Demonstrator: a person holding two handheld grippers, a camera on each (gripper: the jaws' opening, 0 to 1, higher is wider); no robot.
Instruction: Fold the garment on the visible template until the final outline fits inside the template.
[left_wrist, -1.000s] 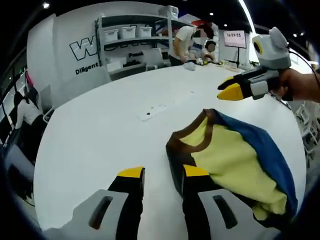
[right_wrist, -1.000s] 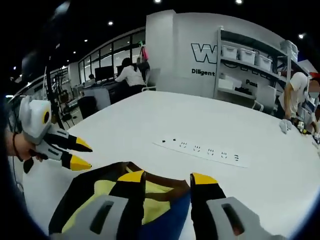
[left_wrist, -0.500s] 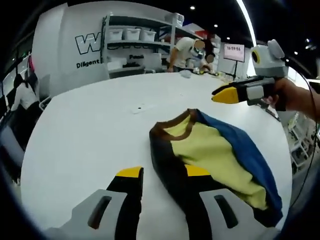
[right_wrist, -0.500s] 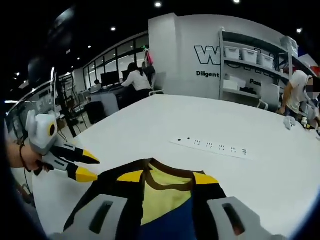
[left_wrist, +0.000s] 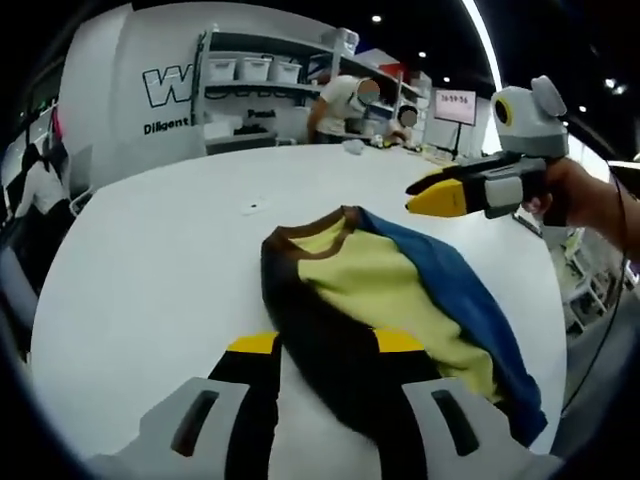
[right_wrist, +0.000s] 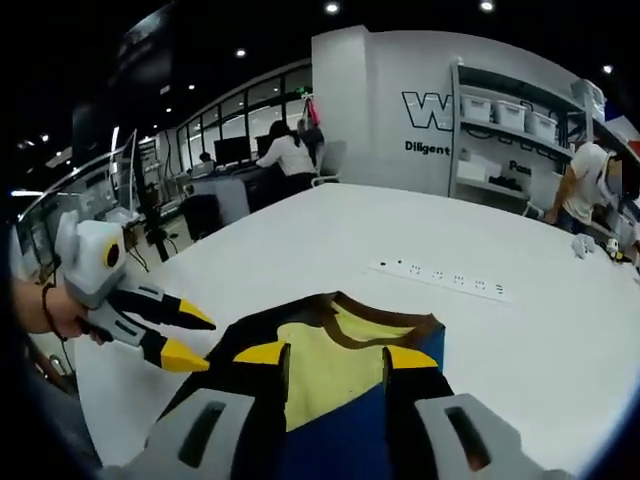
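On the table (left_wrist: 150, 260), garment (left_wrist: 400, 300) looks soft, limp; grab near collar; both grippers (left_wrist: 325, 345) (right_wrist: 335, 355) w/ jaws apart, empty.

Yellow garment (left_wrist: 400, 300) with brown and blue panels, lying on white table (left_wrist: 150, 270)

Open-plan lab or office: big white table (right_wrist: 300, 240), bin shelves (right_wrist: 520, 125), wall logo (left_wrist: 175, 85), people at desks (right_wrist: 285, 160)
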